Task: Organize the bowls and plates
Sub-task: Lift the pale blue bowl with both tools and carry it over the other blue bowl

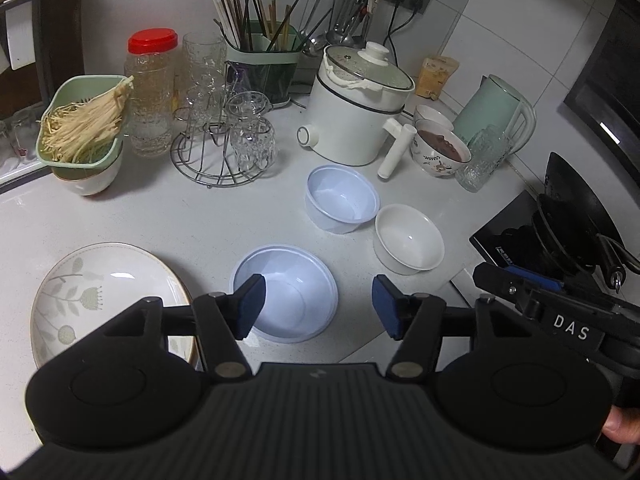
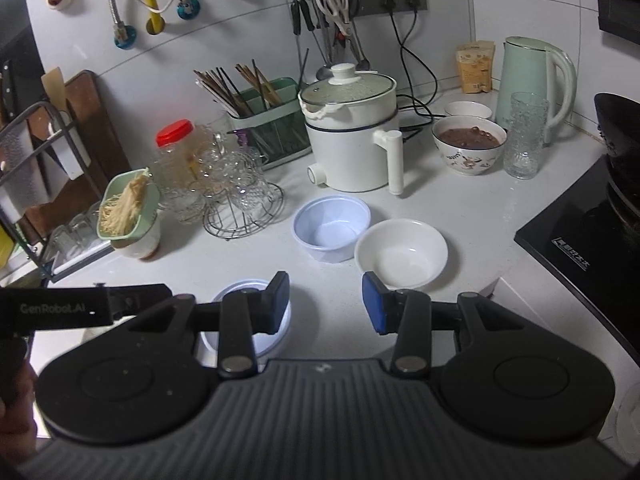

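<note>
My left gripper (image 1: 319, 306) is open above a pale blue plastic bowl (image 1: 296, 300) that stands upright on the white counter; its left pad (image 1: 252, 306) overlaps the bowl's left rim and the right pad stands clear of it. A floral plate (image 1: 100, 292) lies to the left. Farther back stand a second plastic bowl (image 1: 342, 200) and a white ceramic bowl (image 1: 408, 240), touching. My right gripper (image 2: 326, 306) is open over bare counter, just short of the white bowl (image 2: 400, 252) and the far plastic bowl (image 2: 330, 226). The near plastic bowl (image 2: 240, 285) is mostly hidden behind its left finger.
Behind the bowls are a white electric pot (image 1: 356, 108), a floral bowl of brown food (image 1: 440, 152), a glass (image 1: 484, 160) and a green kettle (image 1: 492, 116). A rack of glasses (image 1: 224, 148), a red-lidded jar (image 1: 152, 92) and a green colander of mushrooms (image 1: 84, 124) stand left. A stove with a wok (image 1: 568, 208) is at the right.
</note>
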